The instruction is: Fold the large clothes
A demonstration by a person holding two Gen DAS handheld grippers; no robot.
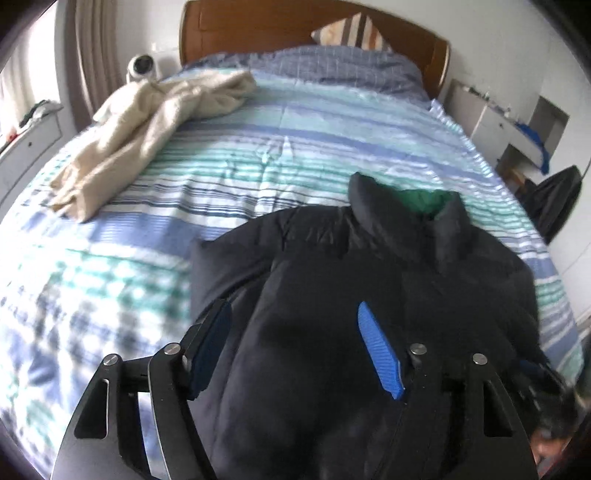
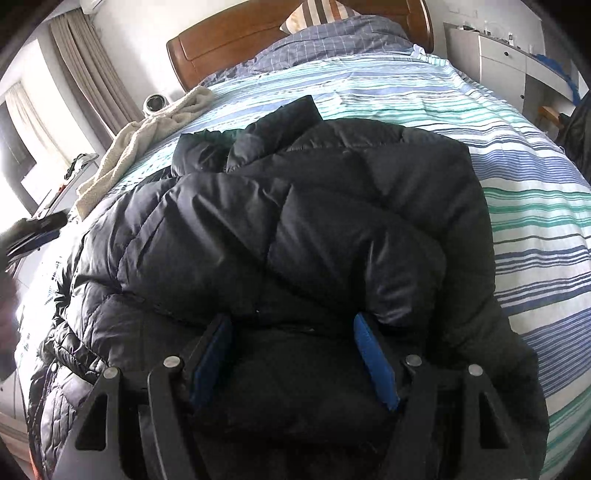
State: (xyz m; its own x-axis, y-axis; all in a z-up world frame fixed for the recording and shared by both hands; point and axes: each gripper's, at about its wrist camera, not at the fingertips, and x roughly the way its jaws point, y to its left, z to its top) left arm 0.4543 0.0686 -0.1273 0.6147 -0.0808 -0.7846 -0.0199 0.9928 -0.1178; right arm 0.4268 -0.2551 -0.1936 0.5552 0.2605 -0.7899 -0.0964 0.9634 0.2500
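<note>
- Black and quilted, the puffer jacket (image 1: 388, 280) lies on the striped bedspread (image 1: 229, 155), on the part of the bed nearest us, its collar (image 1: 406, 210) turned toward the wooden headboard (image 1: 258, 26).
- We see a patch of green lining (image 1: 424, 197) inside that collar.
- From the left wrist view, our left gripper (image 1: 295, 332) hangs over the jacket's near part with its jaws spread apart; the figure for it has shifted a little, yet no steady opening or closing shows.
- Jacket fabric fills the gap between the blue pads (image 1: 378, 354), but we cannot tell whether they touch it; nothing looks pinched.
- From the right wrist view, our right gripper (image 2: 295, 347) sits low against the jacket (image 2: 314, 221), jaws apart, with a dark fold of fabric between its pads (image 2: 373, 363).
- We cannot tell whether those pads press on the fold or merely flank it.
- One sleeve (image 2: 369, 258) is folded across the jacket's front, just beyond the right gripper's tips.
- A second quilted dark garment (image 2: 70, 354) lies at the left edge of the right wrist view, touching the jacket.
- Well apart from the jacket, a cream fleece garment (image 1: 147, 129) sprawls at the bed's far left, near a small white round device (image 1: 142, 66).
- A striped pillow (image 1: 351, 31) leans on the headboard.
</note>
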